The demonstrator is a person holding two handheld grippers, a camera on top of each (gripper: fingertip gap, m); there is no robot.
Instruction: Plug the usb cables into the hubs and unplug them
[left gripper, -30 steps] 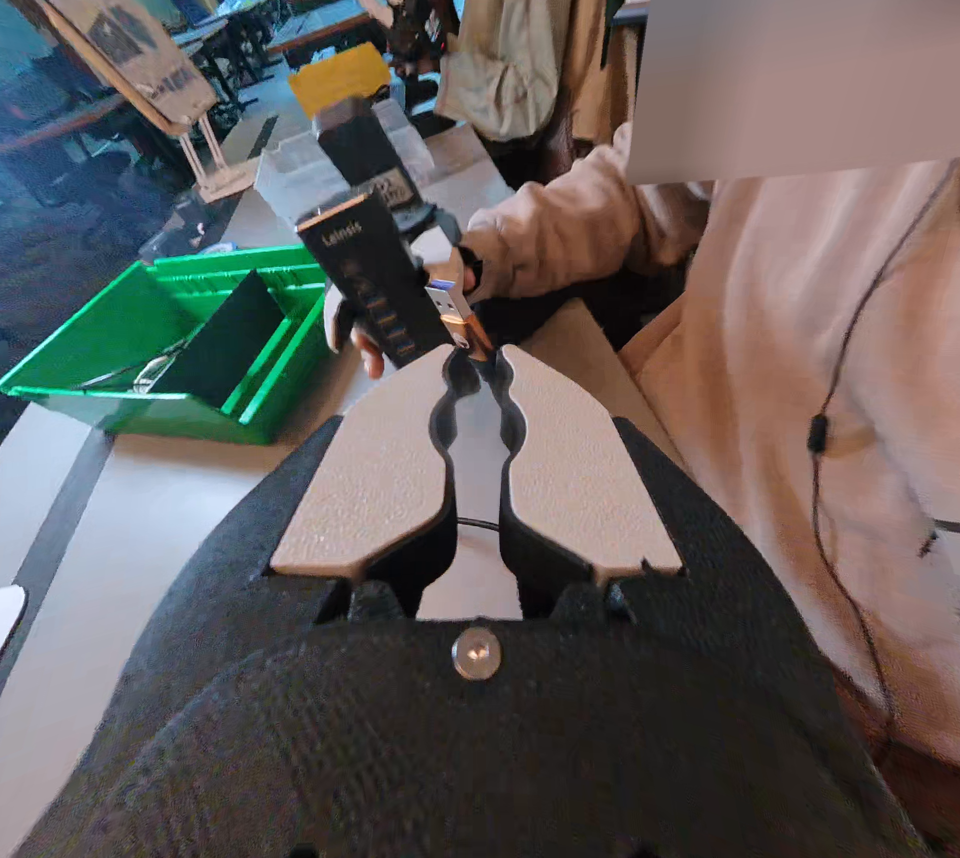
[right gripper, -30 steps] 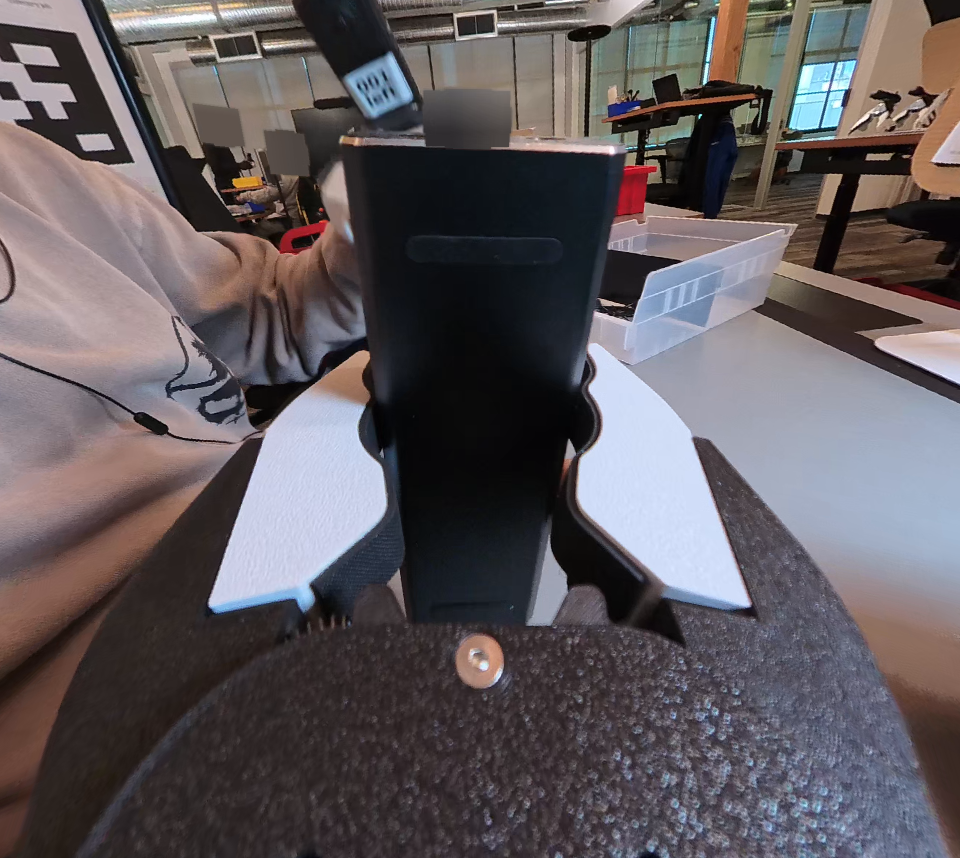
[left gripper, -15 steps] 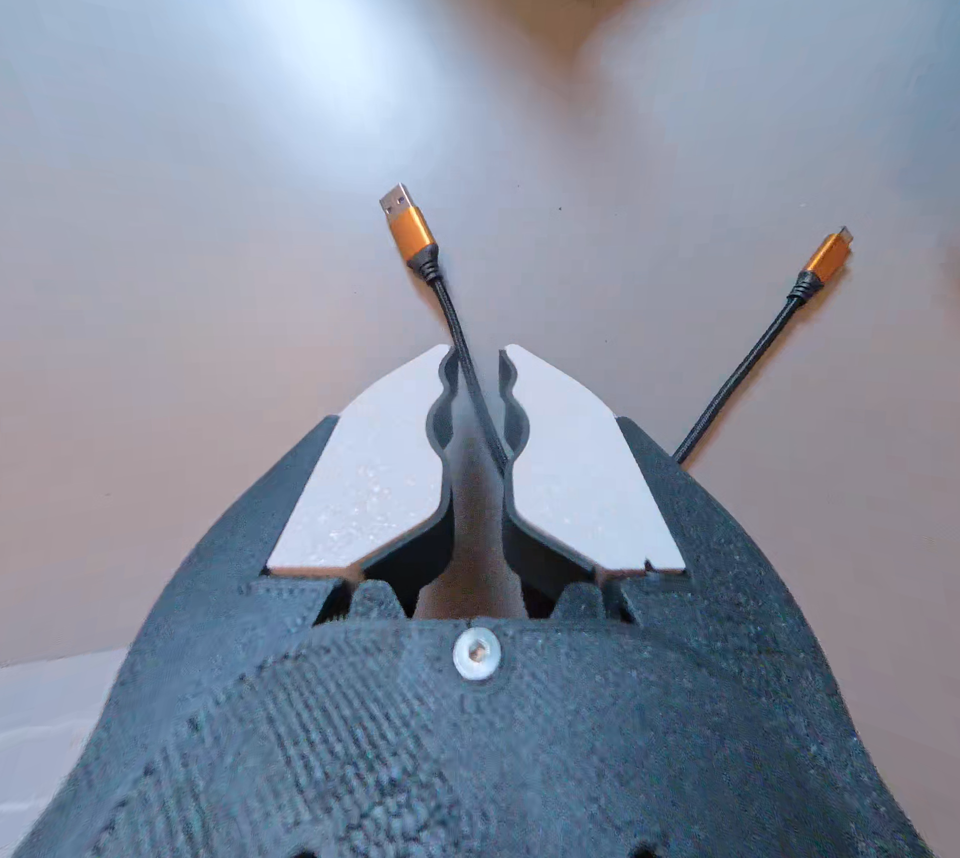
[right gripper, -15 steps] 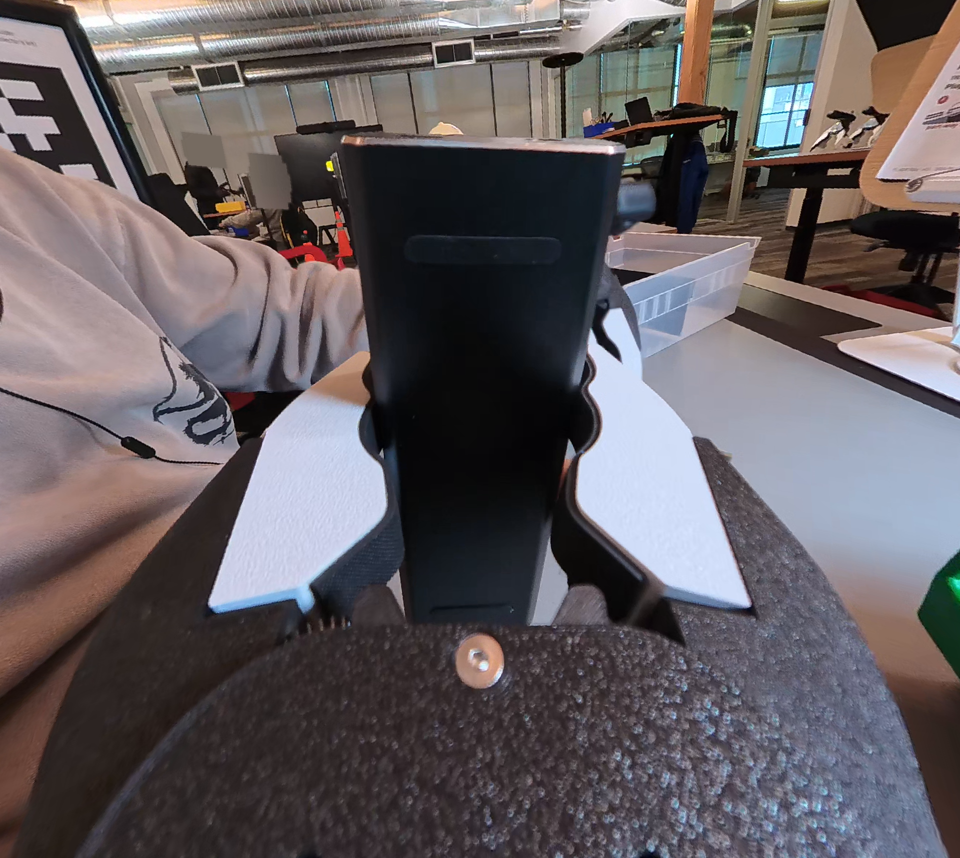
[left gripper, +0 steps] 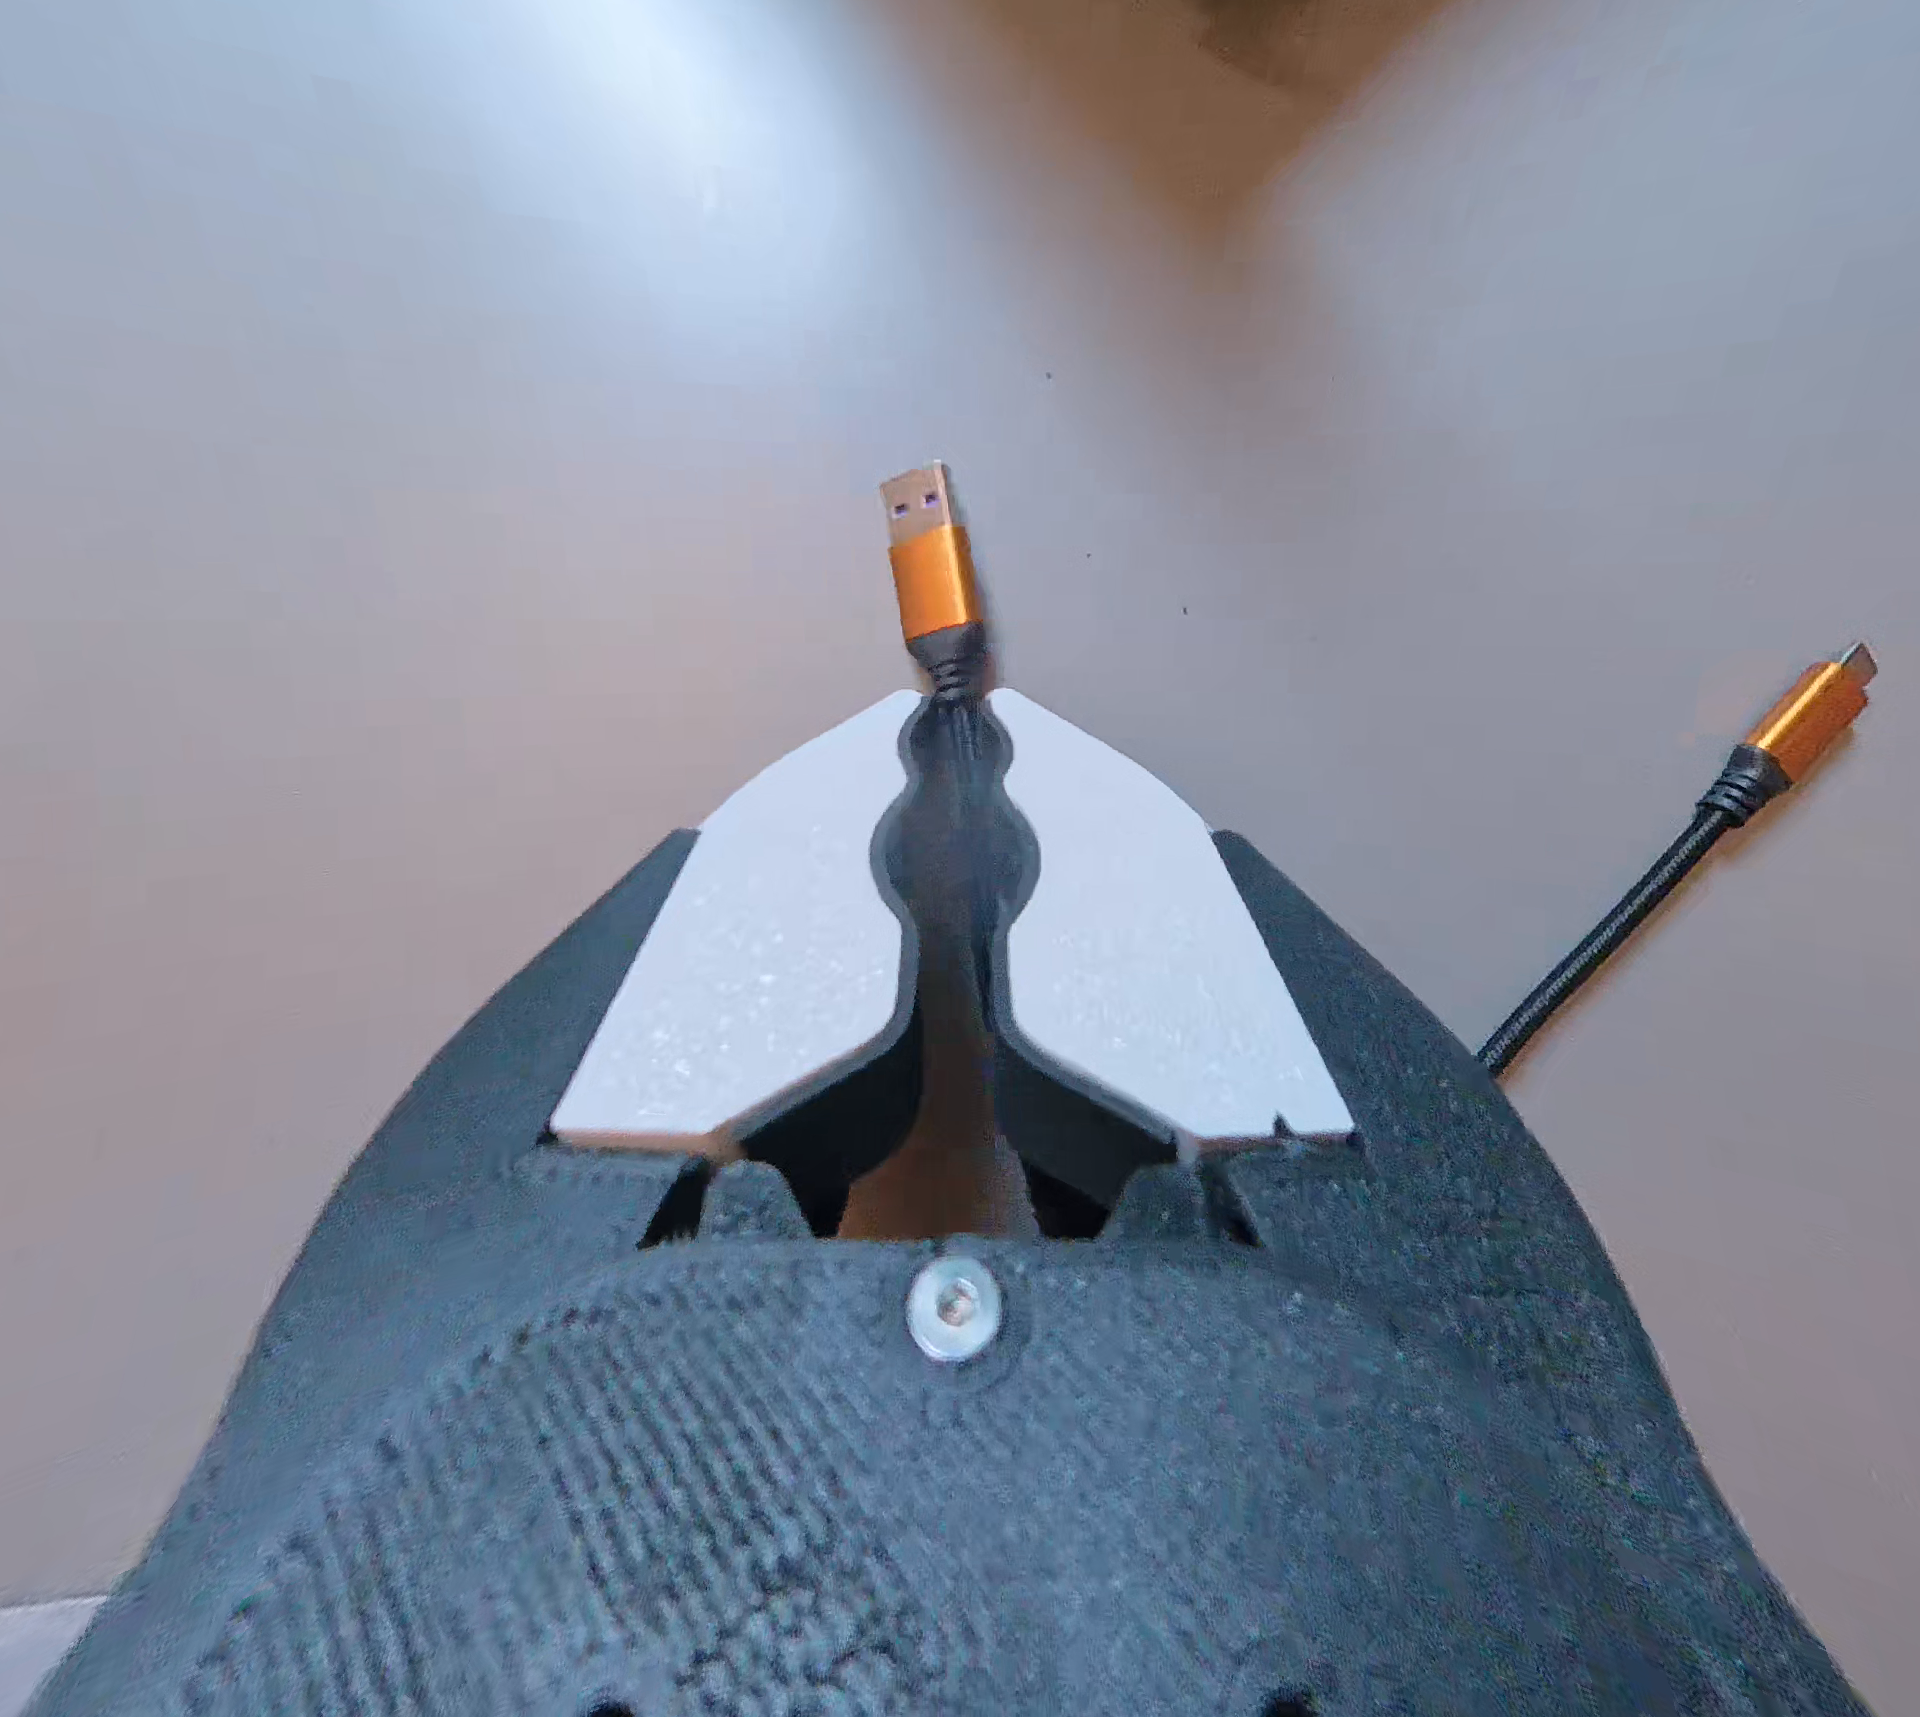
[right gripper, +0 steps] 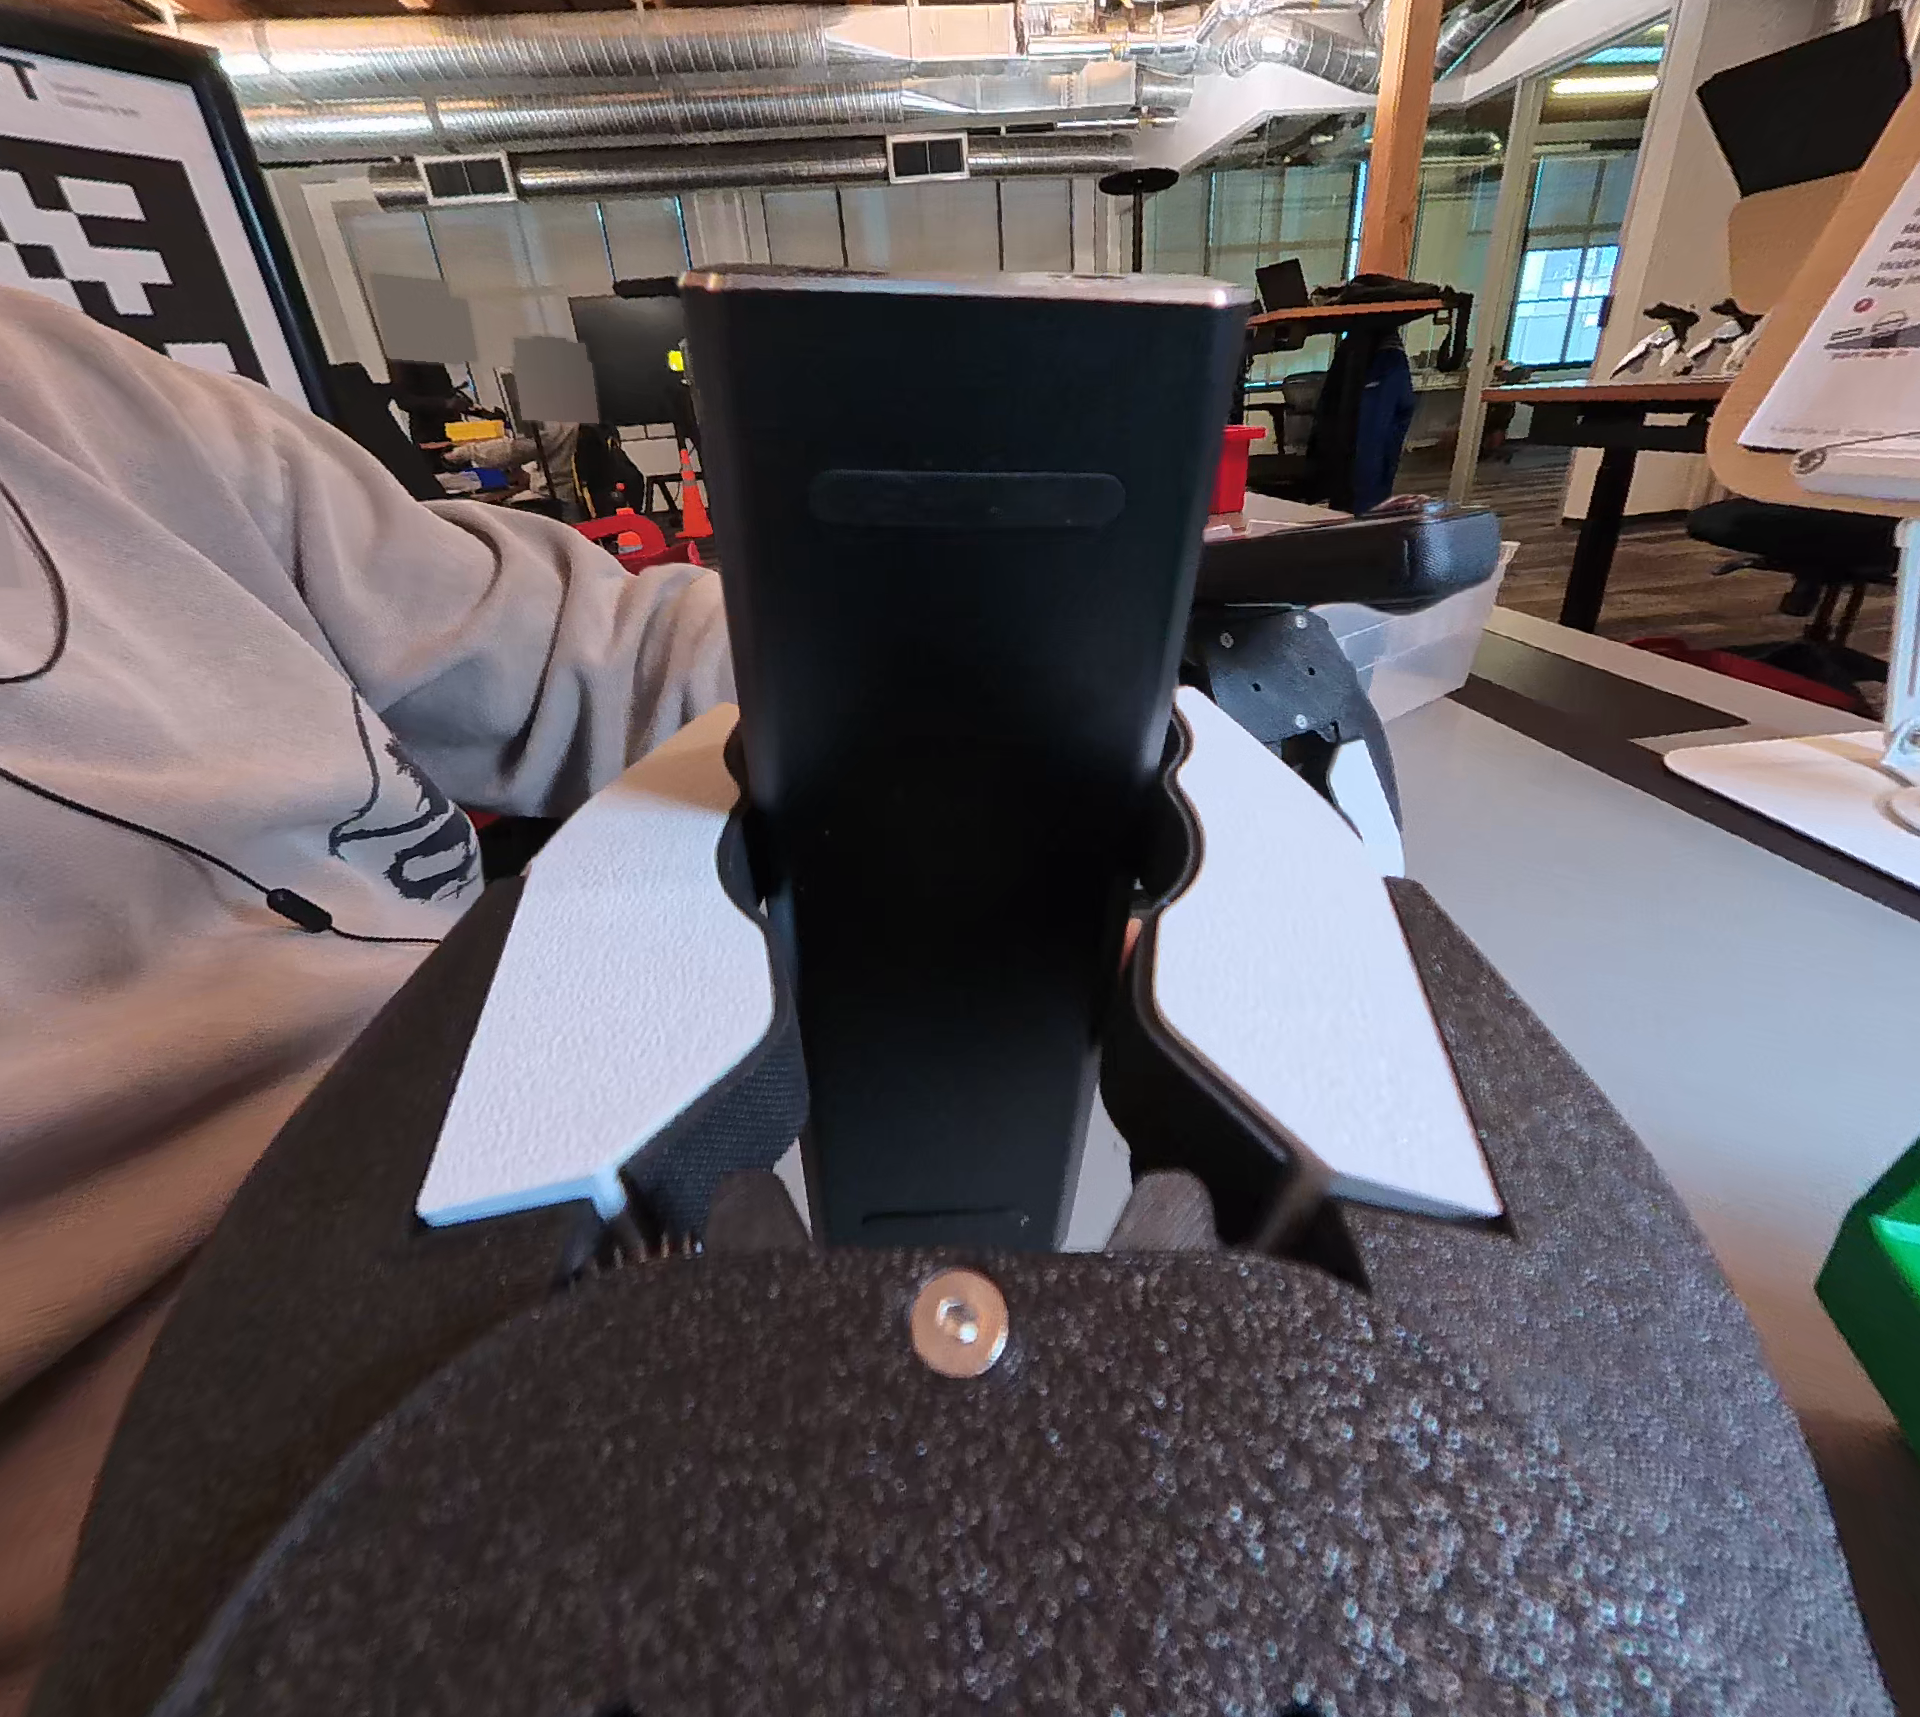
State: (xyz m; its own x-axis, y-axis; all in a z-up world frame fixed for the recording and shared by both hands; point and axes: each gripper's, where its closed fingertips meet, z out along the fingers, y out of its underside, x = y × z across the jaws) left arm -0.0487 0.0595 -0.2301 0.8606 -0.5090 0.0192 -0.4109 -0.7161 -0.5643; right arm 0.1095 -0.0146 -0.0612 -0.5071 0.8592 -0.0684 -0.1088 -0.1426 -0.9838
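cable pinched low, hub held upright, plug free to wander

the table (left gripper: 520, 524) lies under the left gripper (left gripper: 954, 699), whose fingers are closed on the braided usb cable (left gripper: 1621, 909) just behind its orange plug (left gripper: 928, 561); the right gripper (right gripper: 961, 826) clamps the black hub (right gripper: 961, 680) upright above the table. the grip is on soft cord rather than the plug shell, so the plug may tilt or twist at the port and jam; the small far connector (left gripper: 1813, 717) could drag and tug

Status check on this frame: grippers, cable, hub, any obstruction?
Left gripper shut on cable behind orange USB-A plug. Right gripper shut on black hub, upright. Nothing between them.
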